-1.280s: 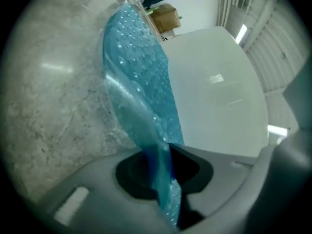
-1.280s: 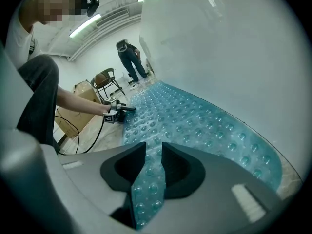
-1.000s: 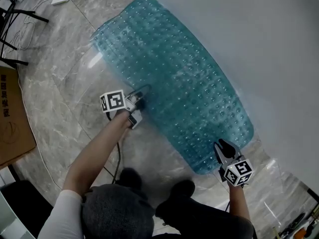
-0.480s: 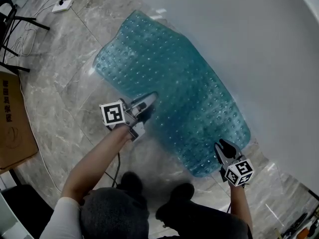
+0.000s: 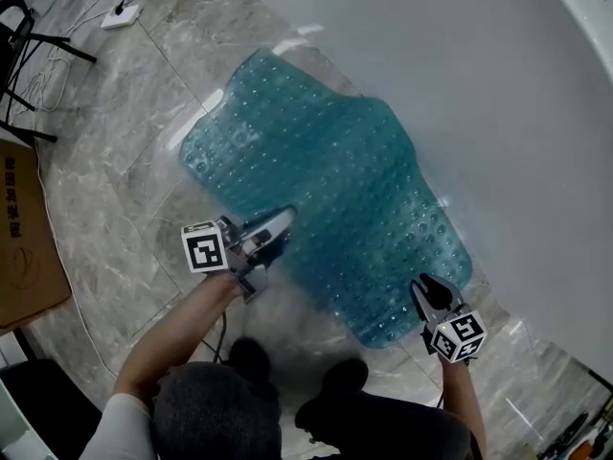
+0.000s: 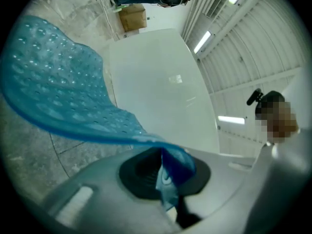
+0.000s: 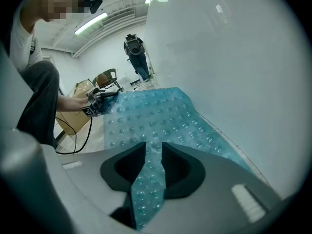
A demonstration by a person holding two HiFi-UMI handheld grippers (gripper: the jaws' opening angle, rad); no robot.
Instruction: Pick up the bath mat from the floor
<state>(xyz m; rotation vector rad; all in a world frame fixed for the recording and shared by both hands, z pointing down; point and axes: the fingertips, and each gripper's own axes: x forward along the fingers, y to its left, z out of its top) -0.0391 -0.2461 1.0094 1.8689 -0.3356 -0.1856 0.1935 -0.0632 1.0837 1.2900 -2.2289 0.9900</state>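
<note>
The bath mat (image 5: 326,180) is translucent teal with rows of bumps and lies on the grey marble floor beside a white wall. My left gripper (image 5: 278,226) is shut on its near long edge, which is lifted off the floor. In the left gripper view a fold of the mat (image 6: 58,87) is pinched in the left gripper (image 6: 165,172). My right gripper (image 5: 431,290) is at the mat's near right corner. In the right gripper view a strip of mat (image 7: 156,116) fills the narrow gap of the right gripper (image 7: 153,152), which is closed on it.
A curved white wall (image 5: 479,84) runs along the mat's far side. A cardboard box (image 5: 24,238) stands at the left, with black frame legs (image 5: 29,46) and a power strip (image 5: 120,15) with cables behind it. The person's shoes (image 5: 249,348) are just below the mat.
The left gripper has drawn back toward the person with the mat's edge, which has lifted and slid nearer. The right gripper has stayed at the mat's corner.
</note>
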